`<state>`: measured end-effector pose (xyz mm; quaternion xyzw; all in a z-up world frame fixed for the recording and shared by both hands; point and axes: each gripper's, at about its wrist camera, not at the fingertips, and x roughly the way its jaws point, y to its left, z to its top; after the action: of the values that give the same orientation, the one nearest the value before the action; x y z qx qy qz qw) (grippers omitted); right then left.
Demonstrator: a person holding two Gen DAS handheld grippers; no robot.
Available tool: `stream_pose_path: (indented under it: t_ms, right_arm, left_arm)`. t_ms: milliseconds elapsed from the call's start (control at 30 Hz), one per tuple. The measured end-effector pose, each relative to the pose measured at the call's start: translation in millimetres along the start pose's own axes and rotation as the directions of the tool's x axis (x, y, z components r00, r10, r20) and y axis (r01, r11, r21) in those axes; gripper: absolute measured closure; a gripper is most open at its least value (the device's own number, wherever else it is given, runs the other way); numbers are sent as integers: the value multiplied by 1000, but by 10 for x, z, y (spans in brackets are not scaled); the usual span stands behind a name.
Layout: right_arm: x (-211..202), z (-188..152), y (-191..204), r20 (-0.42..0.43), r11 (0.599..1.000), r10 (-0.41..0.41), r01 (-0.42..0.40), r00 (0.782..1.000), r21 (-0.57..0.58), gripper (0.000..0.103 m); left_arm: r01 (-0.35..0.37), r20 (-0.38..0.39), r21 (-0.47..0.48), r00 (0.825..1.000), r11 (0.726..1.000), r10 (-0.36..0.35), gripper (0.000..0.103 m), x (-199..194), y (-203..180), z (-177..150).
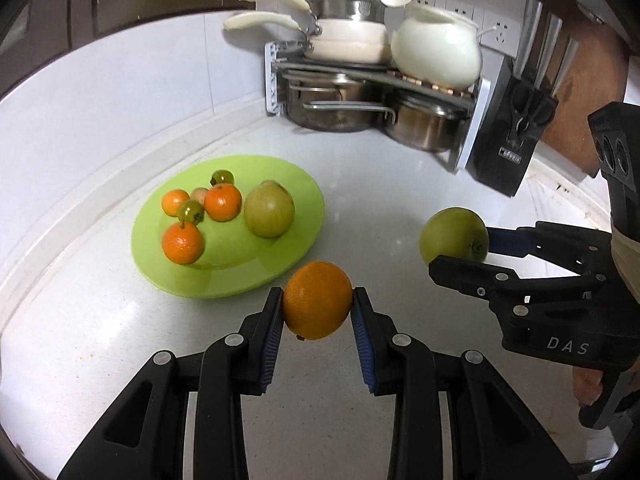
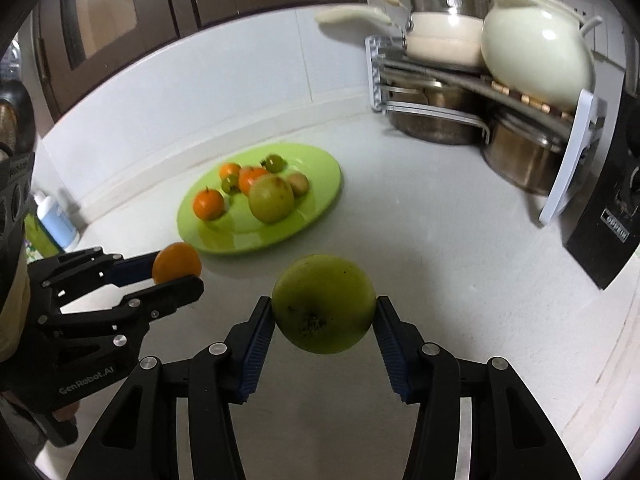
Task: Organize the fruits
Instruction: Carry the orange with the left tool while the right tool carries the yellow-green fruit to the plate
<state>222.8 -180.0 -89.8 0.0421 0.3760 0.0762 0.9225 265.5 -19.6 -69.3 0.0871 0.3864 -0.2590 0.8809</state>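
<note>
Now both fruits are off the desk (image 1: pixel 400 200). My left jaws (image 1: pixel 318 306) are clamped on the orange (image 1: pixel 318 306); my right jaws (image 2: pixel 324 306) grip the green apple (image 2: pixel 324 304). The plate (image 1: pixel 280 272) lies ahead and left of both, nearer the left hand. It carries small oranges and an apple; its near rim is bare. Pot rack (image 1: pixel 372 92) stands well behind, nothing between.

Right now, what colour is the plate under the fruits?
Lime green, plain, no pattern. The plate shows best in the left wrist view.
</note>
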Motion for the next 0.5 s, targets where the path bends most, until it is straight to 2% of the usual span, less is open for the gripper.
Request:
stream_pose_path:
  t_ms: [500]
  right_arm:
    - [-299,463,190,130,999,20,-16,991,-36,52]
  left_arm:
    - [-35,110,-16,993,999,37,70,-396,101,277]
